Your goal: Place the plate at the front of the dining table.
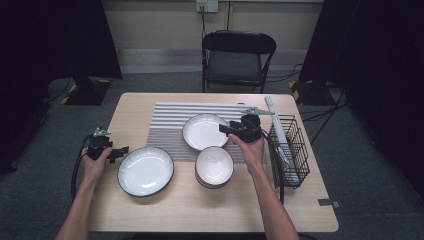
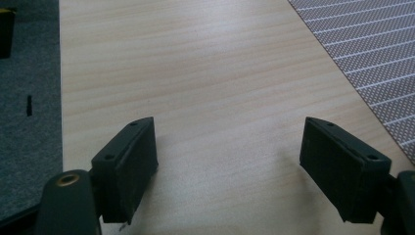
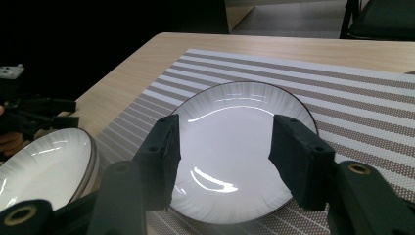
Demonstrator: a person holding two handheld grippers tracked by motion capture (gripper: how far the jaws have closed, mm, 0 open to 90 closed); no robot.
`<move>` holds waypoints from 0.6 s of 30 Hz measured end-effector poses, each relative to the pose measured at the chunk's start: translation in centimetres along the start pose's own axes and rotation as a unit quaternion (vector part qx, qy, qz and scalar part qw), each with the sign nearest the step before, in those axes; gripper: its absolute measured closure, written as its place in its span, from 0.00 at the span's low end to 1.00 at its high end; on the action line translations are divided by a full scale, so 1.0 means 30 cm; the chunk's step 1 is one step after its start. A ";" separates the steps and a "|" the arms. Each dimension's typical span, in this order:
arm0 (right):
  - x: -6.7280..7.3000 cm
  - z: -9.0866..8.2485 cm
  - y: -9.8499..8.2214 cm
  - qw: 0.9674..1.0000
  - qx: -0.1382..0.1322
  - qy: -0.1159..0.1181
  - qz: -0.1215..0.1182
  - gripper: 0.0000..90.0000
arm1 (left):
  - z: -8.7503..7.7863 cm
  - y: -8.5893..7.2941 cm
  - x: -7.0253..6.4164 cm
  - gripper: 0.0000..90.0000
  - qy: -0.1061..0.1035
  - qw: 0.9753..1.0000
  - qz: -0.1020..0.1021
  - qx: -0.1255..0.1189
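White plate sits on the striped mat, just left of the right gripper, jaws apart and empty; left gripper wide open over bare counter, farther off

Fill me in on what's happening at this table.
A person is sorting dishes with a gripper in each hand. The right gripper hangs open at the edge of the plate on the striped mat, holding nothing. The left gripper sits open over bare table beside a larger plate. A stack of bowls sits in front, a wire rack to the right.
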State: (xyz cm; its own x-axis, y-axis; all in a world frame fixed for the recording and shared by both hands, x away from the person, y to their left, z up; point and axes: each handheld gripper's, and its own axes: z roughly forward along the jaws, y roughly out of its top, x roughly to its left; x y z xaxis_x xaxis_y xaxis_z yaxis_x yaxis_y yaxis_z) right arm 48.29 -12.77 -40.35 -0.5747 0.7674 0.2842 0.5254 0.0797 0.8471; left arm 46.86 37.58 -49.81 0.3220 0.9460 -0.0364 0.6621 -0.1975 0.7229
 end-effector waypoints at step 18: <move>0.094 -0.121 -0.044 0.998 0.002 0.051 -0.035 0.47 | 0.019 -0.004 -0.001 0.15 0.012 1.000 0.011 -0.010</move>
State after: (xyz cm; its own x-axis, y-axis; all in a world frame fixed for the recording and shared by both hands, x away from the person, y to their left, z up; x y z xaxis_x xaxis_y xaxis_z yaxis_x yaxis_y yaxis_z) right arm 43.71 -13.02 -39.04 -0.6716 0.6906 0.2682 0.4836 0.1344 0.8649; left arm 47.16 37.43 -50.29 0.3205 0.9472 -0.0040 0.6407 -0.2136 0.7375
